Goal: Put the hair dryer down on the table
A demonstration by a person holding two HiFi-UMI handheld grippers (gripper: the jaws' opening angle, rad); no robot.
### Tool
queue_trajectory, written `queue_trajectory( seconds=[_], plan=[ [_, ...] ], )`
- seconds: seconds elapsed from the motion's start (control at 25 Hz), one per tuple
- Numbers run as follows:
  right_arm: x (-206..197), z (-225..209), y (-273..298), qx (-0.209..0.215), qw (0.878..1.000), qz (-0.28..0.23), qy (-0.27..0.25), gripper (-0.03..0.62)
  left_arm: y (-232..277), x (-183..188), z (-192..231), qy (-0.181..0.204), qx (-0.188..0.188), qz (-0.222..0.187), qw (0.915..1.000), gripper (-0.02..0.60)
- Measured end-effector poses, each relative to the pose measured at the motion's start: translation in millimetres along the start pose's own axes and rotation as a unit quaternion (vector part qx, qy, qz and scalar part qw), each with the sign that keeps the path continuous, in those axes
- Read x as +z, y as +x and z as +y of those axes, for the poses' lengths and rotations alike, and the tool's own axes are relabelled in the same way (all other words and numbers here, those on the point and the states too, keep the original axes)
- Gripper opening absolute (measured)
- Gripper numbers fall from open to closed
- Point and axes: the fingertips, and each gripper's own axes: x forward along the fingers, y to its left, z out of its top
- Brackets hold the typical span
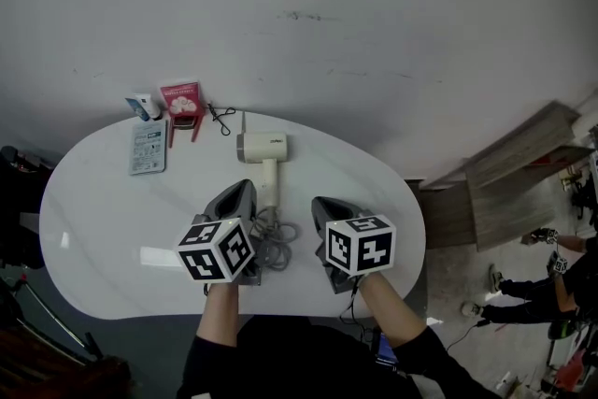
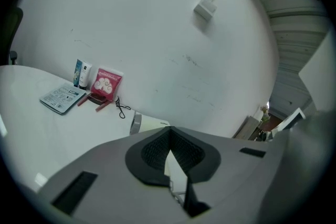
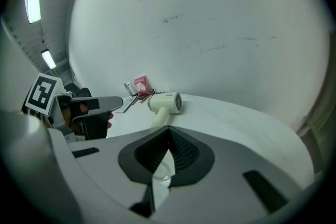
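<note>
Hair dryer [image 1: 263, 148]: lies flat near the middle of the white surface [image 1: 93, 238], with its handle pointing back toward me. Neither gripper touches it. I judge the put-down complete.
Left gripper [image 1: 245, 189]: fingers clenched together with nothing between them, tips just beside the handle end.
Right gripper [image 1: 318, 201]: fingers also pressed together and empty, a little to the right of the handle.
Cord [image 1: 273, 238]: a loose coil on the surface between the two grippers, closest to the left one.
Hazard, cord snag: if I pull the left gripper back low, its body could catch a loop. That would drag the hair dryer along or turn it.
Hazard, handle knock: the left tips sit so close to the handle that a sideways move could swing the hair dryer round.
Hazard, nearby items: an eyelash curler [image 1: 220, 117], a red packet [image 1: 182, 97] and a leaflet [image 1: 148, 148] lie behind and to the left. A shoved hair dryer could push into them.
Precaution: I would lift both grippers straight up before drawing them back.
</note>
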Motion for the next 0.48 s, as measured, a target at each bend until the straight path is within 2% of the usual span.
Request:
queue_trajectory(
  seconds=[0.24,0.48],
  plan=[
    [2.6,4.7,-16.6,0.009,1.0,-0.018,-0.008,0.002,-31.3,0.0,5.4,-0.019,-0.017,-0.012,0.9996,0.009],
    [3.5,11.8,-37.5,0.019,0.999,-0.036,-0.017,0.002,-63.5,-4.7,9.1,-0.017,-0.018,-0.015,0.9996,0.009]
  ],
)
